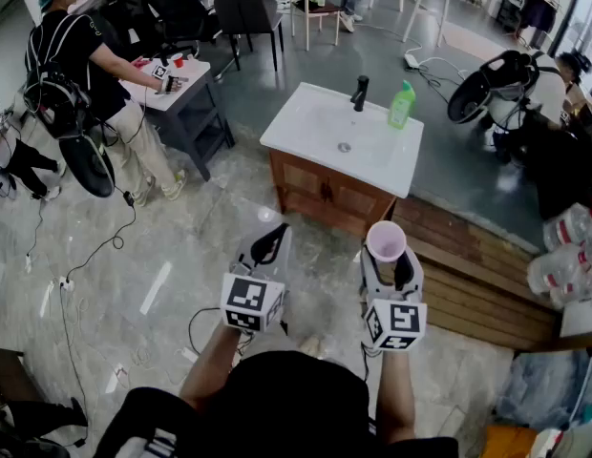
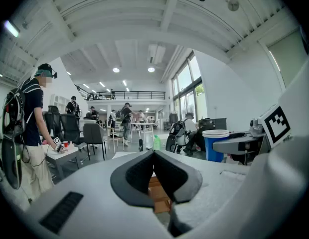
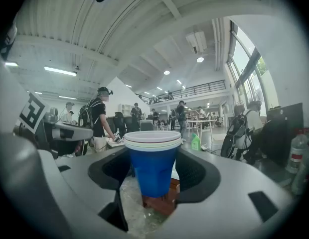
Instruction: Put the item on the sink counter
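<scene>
R gripper (image 1: 391,260) grips blue cup (image 3: 153,166), only rim seen from above; L gripper (image 1: 269,244) closed, empty; sink counter (image 1: 301,122) at 12 o'clock, floor (image 1: 224,208) btwn

Head camera looking steeply down, from well back, at sink counter (image 1: 288,127). Gripper cameras facing near-level along own jaws toward it; all three sharing green bottle (image 1: 401,106).

Ahead of you a green bottle (image 1: 401,105) stands near a black faucet (image 1: 360,93), while off to your left a person (image 1: 81,65) bends over a small white-topped table (image 1: 193,86).
</scene>
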`<state>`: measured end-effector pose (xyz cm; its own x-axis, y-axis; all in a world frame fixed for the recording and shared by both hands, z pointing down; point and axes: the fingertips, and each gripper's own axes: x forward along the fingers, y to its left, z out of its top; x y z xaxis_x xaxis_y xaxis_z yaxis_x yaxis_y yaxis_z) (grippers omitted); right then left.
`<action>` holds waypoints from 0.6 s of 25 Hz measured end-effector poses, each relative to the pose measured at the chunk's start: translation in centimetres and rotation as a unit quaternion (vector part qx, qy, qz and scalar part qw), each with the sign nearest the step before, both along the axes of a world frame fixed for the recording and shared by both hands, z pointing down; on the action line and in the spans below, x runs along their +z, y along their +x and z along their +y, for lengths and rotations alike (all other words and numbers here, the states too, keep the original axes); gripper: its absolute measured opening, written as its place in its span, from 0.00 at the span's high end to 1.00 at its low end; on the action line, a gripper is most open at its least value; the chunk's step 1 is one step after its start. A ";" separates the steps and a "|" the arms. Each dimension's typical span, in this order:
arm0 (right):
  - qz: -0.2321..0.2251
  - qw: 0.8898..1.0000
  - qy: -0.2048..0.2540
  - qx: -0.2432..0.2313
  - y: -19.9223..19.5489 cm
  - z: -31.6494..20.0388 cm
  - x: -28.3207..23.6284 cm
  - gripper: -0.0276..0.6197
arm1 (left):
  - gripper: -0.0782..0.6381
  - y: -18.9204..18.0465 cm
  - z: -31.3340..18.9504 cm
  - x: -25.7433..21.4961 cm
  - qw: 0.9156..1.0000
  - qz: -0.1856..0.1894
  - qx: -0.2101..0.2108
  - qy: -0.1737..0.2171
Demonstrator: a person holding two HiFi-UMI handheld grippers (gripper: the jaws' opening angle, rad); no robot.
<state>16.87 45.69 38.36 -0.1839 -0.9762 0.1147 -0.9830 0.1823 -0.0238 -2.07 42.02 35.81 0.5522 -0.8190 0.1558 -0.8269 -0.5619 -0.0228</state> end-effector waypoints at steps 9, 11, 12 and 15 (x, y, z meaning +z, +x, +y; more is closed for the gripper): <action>-0.009 1.000 0.008 -0.008 0.5 0.1 -0.4 0.52 | 0.89 0.4 0.2 -0.1 1.000 0.002 -0.007 0.001; -0.009 1.000 0.006 -0.010 0.5 0.2 -0.3 0.52 | 0.89 0.6 0.4 -0.1 1.000 0.003 -0.009 0.000; -0.009 1.000 0.005 -0.011 0.6 0.2 -0.2 0.52 | 0.89 0.7 0.5 -0.1 1.000 0.004 -0.009 -0.001; -0.009 1.000 0.005 -0.016 0.6 0.0 0.0 0.52 | 0.89 0.8 0.5 -0.2 1.000 0.005 -0.010 -0.002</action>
<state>17.49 45.74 38.33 -0.2170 -0.9709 0.1015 -0.9760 0.2140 -0.0400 -1.24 42.50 35.62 0.5366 -0.8298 0.1532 -0.8385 -0.5447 -0.0132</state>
